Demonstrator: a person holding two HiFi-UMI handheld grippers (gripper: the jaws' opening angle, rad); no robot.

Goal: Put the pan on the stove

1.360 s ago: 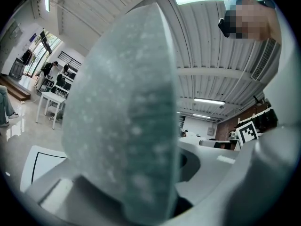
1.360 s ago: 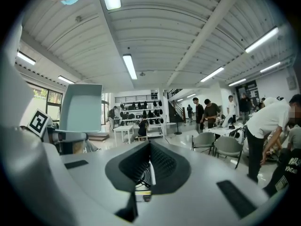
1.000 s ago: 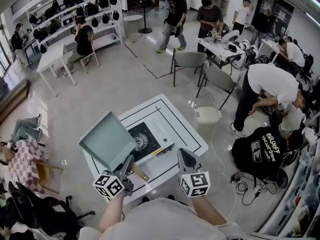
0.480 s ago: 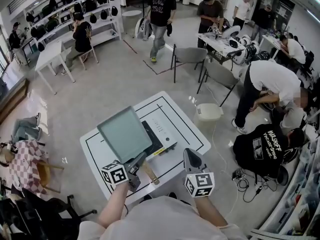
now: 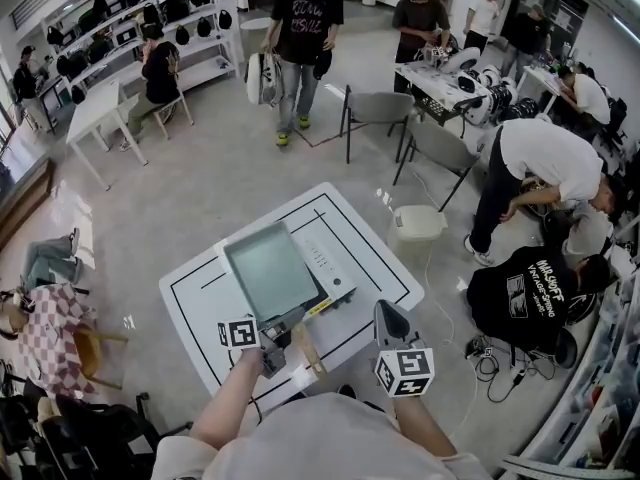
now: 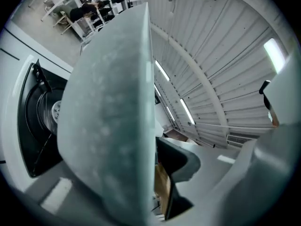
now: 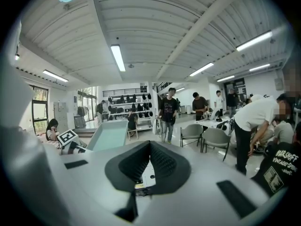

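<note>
A square grey-green pan (image 5: 270, 271) hangs nearly level just above the black stove (image 5: 330, 276) on the white table (image 5: 195, 298). My left gripper (image 5: 275, 340) is shut on the pan's wooden handle (image 5: 306, 348), near the table's front edge. In the left gripper view the pan's underside (image 6: 110, 121) fills the middle, the stove's burner (image 6: 40, 109) shows at the left, and the handle (image 6: 162, 192) sits between the jaws. My right gripper (image 5: 392, 330) is held off the table's front right, shut and empty. The right gripper view shows the pan (image 7: 109, 134) ahead to the left.
A white bin (image 5: 417, 226) stands just past the table's right corner, with grey chairs (image 5: 378, 118) behind it. A person (image 5: 298, 28) walks toward the table from the far side. People crouch at the right (image 5: 530, 298).
The pan has come down from a steep tilt to nearly level and moved right, over the stove. My right gripper has barely moved. A person in the background has walked closer.
</note>
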